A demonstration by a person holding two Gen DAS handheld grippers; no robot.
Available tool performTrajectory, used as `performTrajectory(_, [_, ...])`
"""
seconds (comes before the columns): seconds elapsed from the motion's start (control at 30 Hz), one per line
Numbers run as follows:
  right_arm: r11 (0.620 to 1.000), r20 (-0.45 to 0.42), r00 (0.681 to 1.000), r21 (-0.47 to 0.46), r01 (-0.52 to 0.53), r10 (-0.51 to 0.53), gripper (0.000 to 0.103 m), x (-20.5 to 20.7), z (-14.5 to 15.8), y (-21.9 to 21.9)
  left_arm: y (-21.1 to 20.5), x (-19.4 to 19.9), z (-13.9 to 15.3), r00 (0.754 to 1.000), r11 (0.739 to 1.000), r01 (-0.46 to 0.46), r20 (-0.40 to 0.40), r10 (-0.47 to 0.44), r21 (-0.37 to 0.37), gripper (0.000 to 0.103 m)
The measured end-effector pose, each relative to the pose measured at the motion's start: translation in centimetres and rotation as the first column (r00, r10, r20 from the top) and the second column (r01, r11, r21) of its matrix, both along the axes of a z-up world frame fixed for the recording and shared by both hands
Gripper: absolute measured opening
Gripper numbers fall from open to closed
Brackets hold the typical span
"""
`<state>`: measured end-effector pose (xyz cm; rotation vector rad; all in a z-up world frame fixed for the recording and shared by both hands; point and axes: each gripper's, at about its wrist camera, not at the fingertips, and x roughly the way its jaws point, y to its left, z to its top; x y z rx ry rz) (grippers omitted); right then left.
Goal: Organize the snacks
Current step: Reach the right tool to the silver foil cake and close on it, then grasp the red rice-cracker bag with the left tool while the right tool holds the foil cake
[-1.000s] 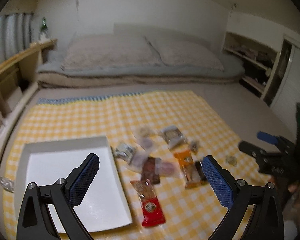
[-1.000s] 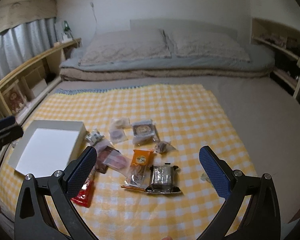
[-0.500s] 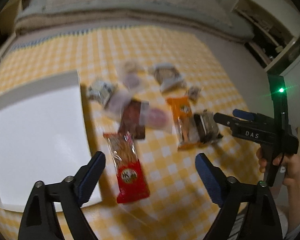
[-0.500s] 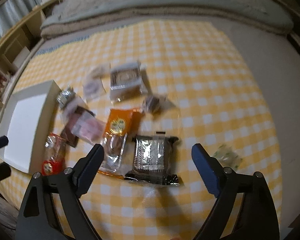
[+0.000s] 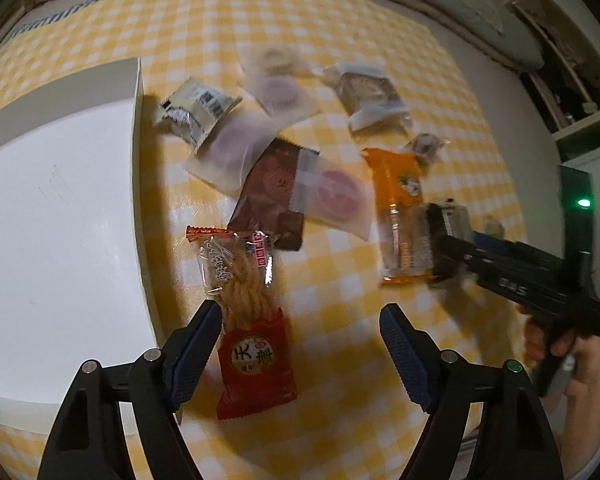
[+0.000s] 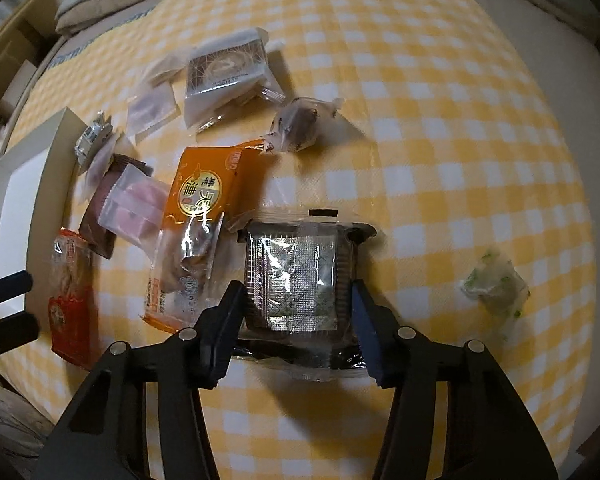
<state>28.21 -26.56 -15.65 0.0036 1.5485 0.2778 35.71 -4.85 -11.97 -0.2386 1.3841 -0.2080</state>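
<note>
Several wrapped snacks lie on a yellow checked cloth (image 6: 460, 120). My left gripper (image 5: 300, 332) points down over a red packet of twisted sticks (image 5: 252, 320). Its jaws are closing; the packet lies between them, close to the left finger, with a wide gap on the right. My right gripper (image 6: 296, 308) points straight down, its jaws closing around a dark packet with a silver foil sachet (image 6: 296, 276). The pads stand close at the packet's two sides. In the left wrist view the right gripper (image 5: 456, 248) hides that packet.
A shallow white box (image 5: 60, 200) lies left of the snacks. An orange packet (image 6: 204, 216), a brown packet (image 5: 272, 192), pink translucent packets, a pale cake packet (image 6: 224, 72) and a small brown sweet (image 6: 300, 124) lie beyond. A green-white sweet (image 6: 496, 284) lies apart at the right.
Both grippers have sunk toward the cloth and tipped downward, so the bed has left the view. Both pairs of jaws have narrowed, the right around the dark packet, the left around the red one.
</note>
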Motion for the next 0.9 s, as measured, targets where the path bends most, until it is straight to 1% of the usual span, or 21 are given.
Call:
performTrajectory(0.2, [1.0, -0.009, 1.0, 0.001, 0.029, -0.029, 0.053, -0.6, 0.7, -0.3, -1.1, 0.6, -2.6, 1.0, 0.995, 0.008, -0.027, -0.005, 0.099, 0.074])
performTrajectory(0.33, [0.999, 0.003, 0.999, 0.014, 0.047, -0.047, 0.053, -0.9, 1.7, -0.4, -1.8, 0.9, -4.0, 1.0, 0.984, 0.022, -0.026, -0.017, 0.178, 0.074])
performTrajectory(0.4, [0.998, 0.014, 0.998, 0.028, 0.055, -0.055, 0.053, -0.9, 2.4, -0.4, -1.9, 1.0, -4.0, 1.0, 0.978, 0.025, -0.013, -0.022, 0.208, 0.067])
performTrajectory(0.43, [0.998, 0.02, 0.998, 0.034, 0.058, -0.059, 0.053, -0.9, 2.6, -0.4, -2.0, 1.0, -4.1, 1.0, 0.976, 0.025, -0.01, -0.023, 0.216, 0.066])
performTrajectory(0.5, [0.997, 0.031, 0.997, 0.047, 0.064, -0.066, 0.053, -1.0, 3.2, -0.3, -1.9, 1.0, -4.1, 1.0, 0.975, 0.016, -0.009, -0.014, 0.22, 0.06])
performTrajectory(0.6, [0.995, 0.048, 0.996, 0.069, 0.067, -0.071, 0.053, -1.1, 4.3, 0.0, -1.4, 1.0, -4.1, 1.0, 0.976, 0.018, -0.018, -0.014, 0.217, 0.058])
performTrajectory(0.77, [0.993, 0.063, 0.995, 0.099, 0.07, -0.076, 0.053, -1.3, 5.3, 0.8, -0.7, 0.7, -3.4, 0.999, 0.984, 0.019, -0.04, -0.012, 0.176, 0.06])
performTrajectory(0.83, [0.991, 0.065, 0.994, 0.111, 0.075, -0.083, 0.053, -1.2, 5.5, 0.9, -0.3, 0.5, -3.1, 0.999, 0.986, 0.027, -0.045, -0.02, 0.166, 0.063])
performTrajectory(0.9, [0.99, 0.068, 0.994, 0.116, 0.078, -0.087, 0.053, -1.3, 5.6, 1.1, -0.5, 0.3, -3.0, 0.998, 0.988, 0.034, -0.055, -0.025, 0.154, 0.068])
